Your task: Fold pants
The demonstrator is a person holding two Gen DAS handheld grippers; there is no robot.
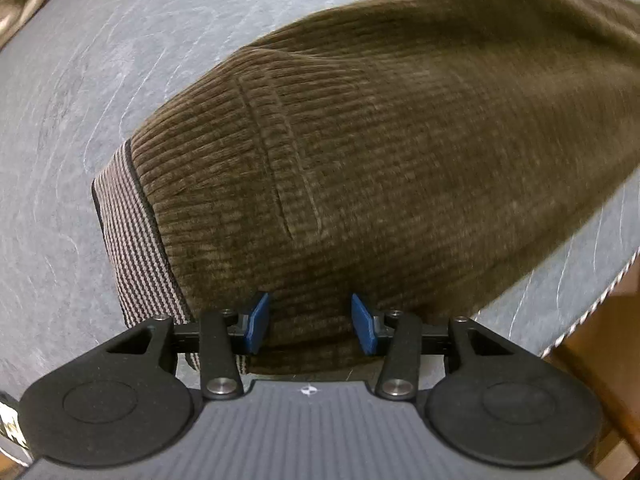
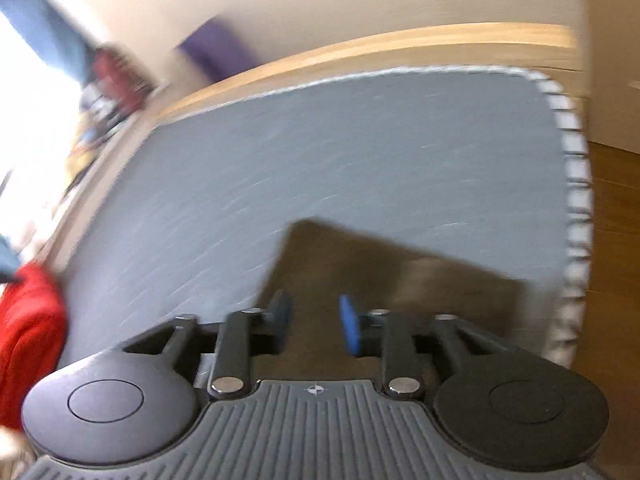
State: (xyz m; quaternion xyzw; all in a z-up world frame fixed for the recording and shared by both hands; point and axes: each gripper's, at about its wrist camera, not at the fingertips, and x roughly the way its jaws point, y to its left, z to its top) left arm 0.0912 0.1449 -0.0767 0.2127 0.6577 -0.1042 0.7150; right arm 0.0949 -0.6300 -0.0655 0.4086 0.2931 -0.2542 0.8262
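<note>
Brown corduroy pants (image 1: 380, 152) lie flat on a grey mat (image 1: 80, 120), with the striped waistband (image 1: 136, 240) at the left. My left gripper (image 1: 310, 322) is open just above the near edge of the pants by the waist, holding nothing. In the blurred right wrist view, a brown end of the pants (image 2: 380, 272) lies on the grey mat (image 2: 320, 152). My right gripper (image 2: 314, 326) is open over that end, holding nothing.
The mat has a striped trim (image 2: 576, 200) along its right edge, with wooden floor (image 2: 616, 240) beyond. A red garment (image 2: 28, 340) lies at the left. A wooden ledge (image 2: 360, 52) and a wall run behind the mat.
</note>
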